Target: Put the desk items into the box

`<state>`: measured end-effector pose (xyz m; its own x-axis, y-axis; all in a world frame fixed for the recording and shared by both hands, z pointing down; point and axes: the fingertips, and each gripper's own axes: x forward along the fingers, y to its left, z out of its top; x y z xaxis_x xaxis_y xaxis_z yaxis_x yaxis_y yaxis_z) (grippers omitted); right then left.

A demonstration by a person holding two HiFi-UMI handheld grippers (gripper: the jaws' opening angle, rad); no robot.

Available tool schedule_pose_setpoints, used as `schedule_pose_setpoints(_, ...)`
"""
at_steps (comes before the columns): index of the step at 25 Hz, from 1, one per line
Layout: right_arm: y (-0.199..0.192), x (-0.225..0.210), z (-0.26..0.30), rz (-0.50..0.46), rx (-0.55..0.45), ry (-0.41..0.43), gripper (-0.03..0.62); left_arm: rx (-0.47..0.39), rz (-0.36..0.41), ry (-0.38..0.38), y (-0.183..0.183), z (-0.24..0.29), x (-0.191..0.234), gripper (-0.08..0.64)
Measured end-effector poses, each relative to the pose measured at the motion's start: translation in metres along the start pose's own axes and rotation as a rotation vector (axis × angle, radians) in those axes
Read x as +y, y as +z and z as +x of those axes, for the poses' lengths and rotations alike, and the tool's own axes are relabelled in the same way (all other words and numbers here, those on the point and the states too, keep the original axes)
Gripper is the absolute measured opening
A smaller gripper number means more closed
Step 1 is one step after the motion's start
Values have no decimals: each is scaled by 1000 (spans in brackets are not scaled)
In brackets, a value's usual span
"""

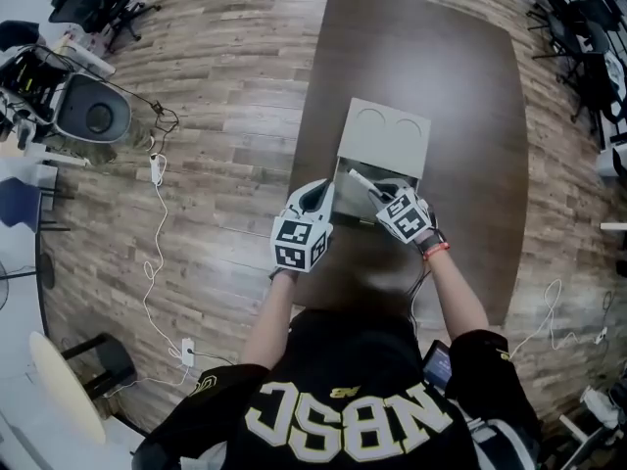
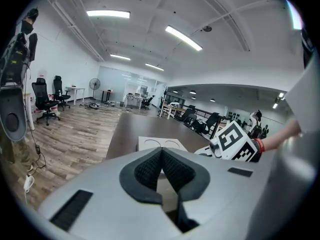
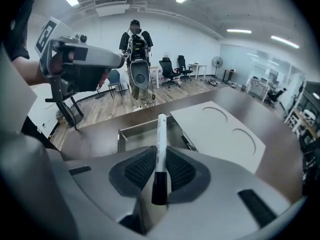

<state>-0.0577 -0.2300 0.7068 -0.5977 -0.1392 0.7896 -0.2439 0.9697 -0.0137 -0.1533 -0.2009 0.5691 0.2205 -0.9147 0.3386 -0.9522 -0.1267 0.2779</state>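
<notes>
The right gripper (image 3: 159, 171) is clenched on a white marker pen with a black cap (image 3: 160, 149). The pen runs lengthwise between the ribbed pads, cap end toward the camera and white barrel pointing out past the fingertips. In the head view the marker (image 1: 362, 182) is held over the open grey rectangular box (image 1: 343, 189), which stands near the middle of the dark brown rectangular table (image 1: 421, 67), somewhat toward the person's edge. The box's flat grey lid with two round recesses (image 1: 385, 135) lies against the box's far side, toward the table's far edge. The left gripper (image 2: 161, 166) hangs just beside the box's left wall, its jaws pressed together at the tips with nothing between them.
</notes>
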Motion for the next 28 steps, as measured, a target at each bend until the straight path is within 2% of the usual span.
schedule_pose_setpoints(12, -22, -3, 40, -120, 123, 63, 75, 31, -16, -18, -10, 15, 1, 8)
schedule_pose_setpoints(22, -37, -4, 54, -148, 179, 74, 80, 52, -20, 5, -18, 16, 10, 8)
schedule_pose_setpoints(26, -37, -7, 51, -126, 185, 50, 122, 58, -18, -3, -19, 15, 7, 8)
schedule_pose_setpoints(28, -38, -5, 50, -117, 185, 48, 167, 58, -12, -11, -19, 12, 4, 8)
